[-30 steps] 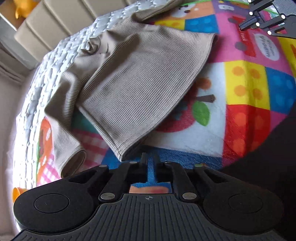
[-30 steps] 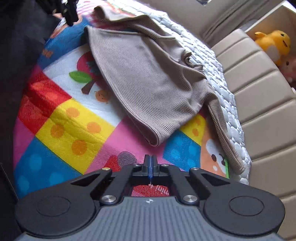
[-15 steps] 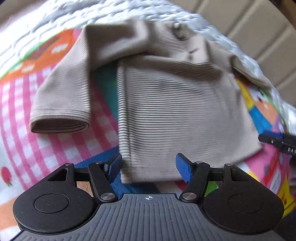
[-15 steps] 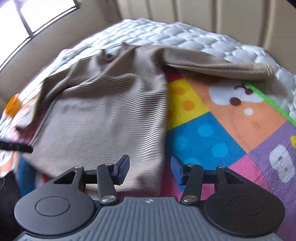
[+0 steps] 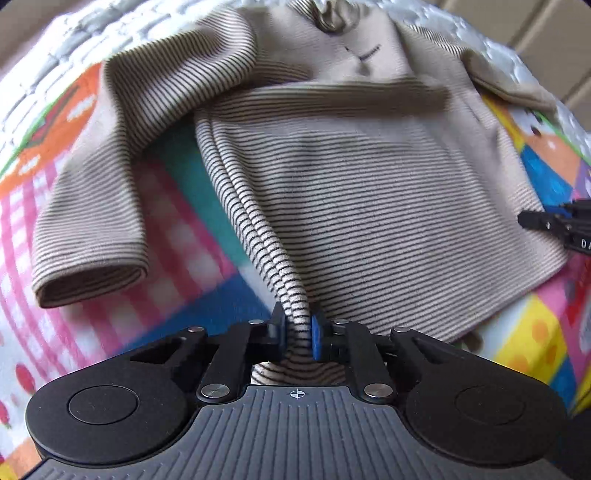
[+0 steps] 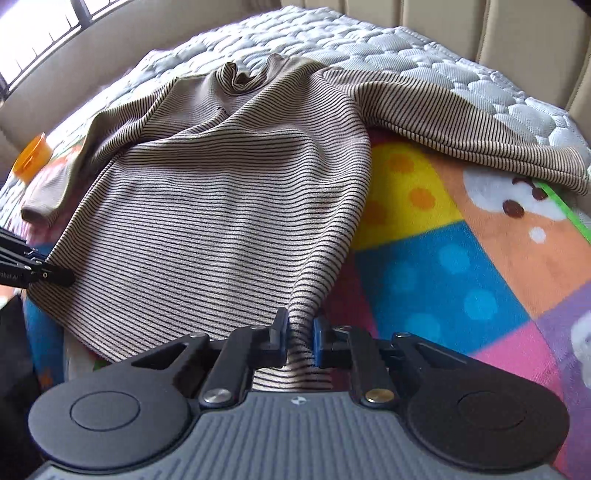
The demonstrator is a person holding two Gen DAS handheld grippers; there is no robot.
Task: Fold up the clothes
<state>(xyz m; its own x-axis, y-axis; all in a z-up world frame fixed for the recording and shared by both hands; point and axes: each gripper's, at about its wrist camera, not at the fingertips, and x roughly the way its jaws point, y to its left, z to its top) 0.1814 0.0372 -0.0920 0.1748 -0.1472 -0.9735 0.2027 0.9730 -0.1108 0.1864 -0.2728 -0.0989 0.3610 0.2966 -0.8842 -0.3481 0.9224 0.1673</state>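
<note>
Currently: striped shirt (image 5: 369,192) spread on play mat (image 6: 443,258); left gripper (image 5: 298,338) and right gripper (image 6: 299,339) each closing, pads pinching a hem corner (thin bunched bite). Risk: fabric slipping free on lifting; sleeves (image 5: 92,236) dragging, folding askew.

Bright window (image 6: 44,33), beige padded wall panels (image 6: 443,26), quilted white mattress (image 6: 369,40), colourful play mat (image 6: 461,258).
</note>
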